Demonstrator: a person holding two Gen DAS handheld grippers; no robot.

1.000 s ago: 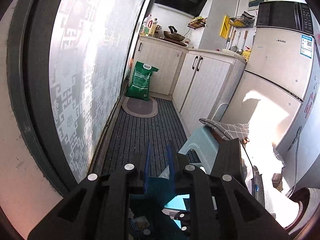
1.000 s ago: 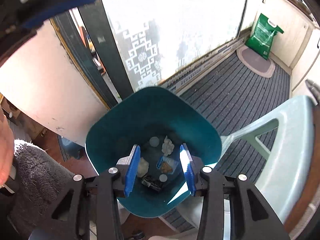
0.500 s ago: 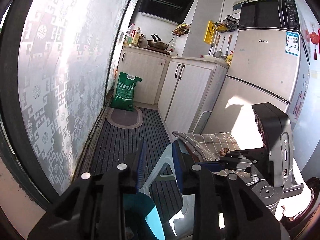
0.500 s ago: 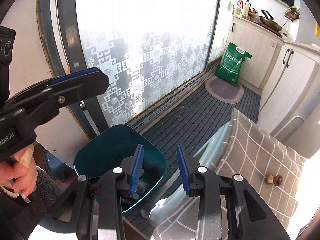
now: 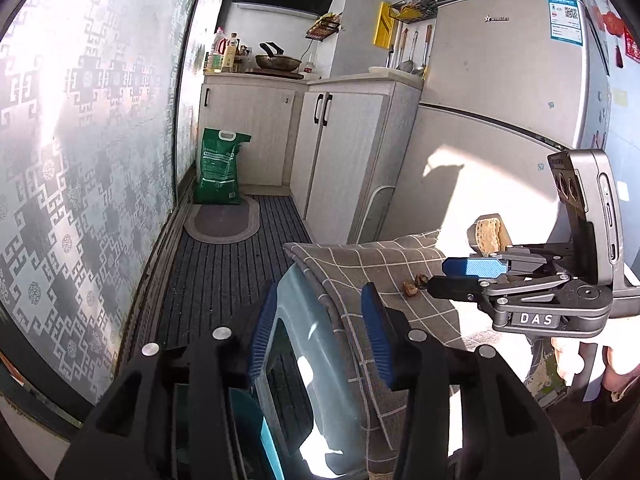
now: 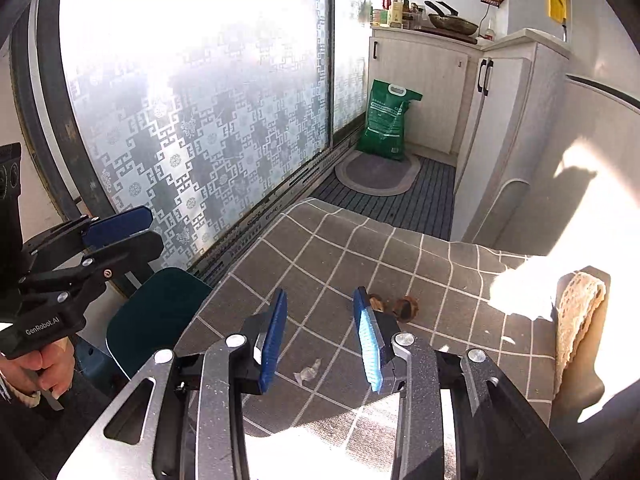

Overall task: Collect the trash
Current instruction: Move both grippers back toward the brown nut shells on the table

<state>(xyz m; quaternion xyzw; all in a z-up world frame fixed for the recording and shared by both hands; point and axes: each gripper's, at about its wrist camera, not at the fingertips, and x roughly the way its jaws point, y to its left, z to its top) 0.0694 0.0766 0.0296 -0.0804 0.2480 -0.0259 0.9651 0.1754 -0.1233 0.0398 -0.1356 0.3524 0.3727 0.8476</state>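
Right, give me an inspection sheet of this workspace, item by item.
Surface: grey checked cloth draped over a pale plastic stool.
Job's things: two brown nutshell pieces and a clear crumpled wrapper on the cloth; teal bin beside the stool, left.
Clutter: lace-covered object at the cloth's right edge.
Grippers: left hand-held gripper open, empty; right hand-held gripper open above the wrapper, empty.
Cables: nothing seen.
Surroundings: frosted sliding door, green sack, cabinets, fridge.
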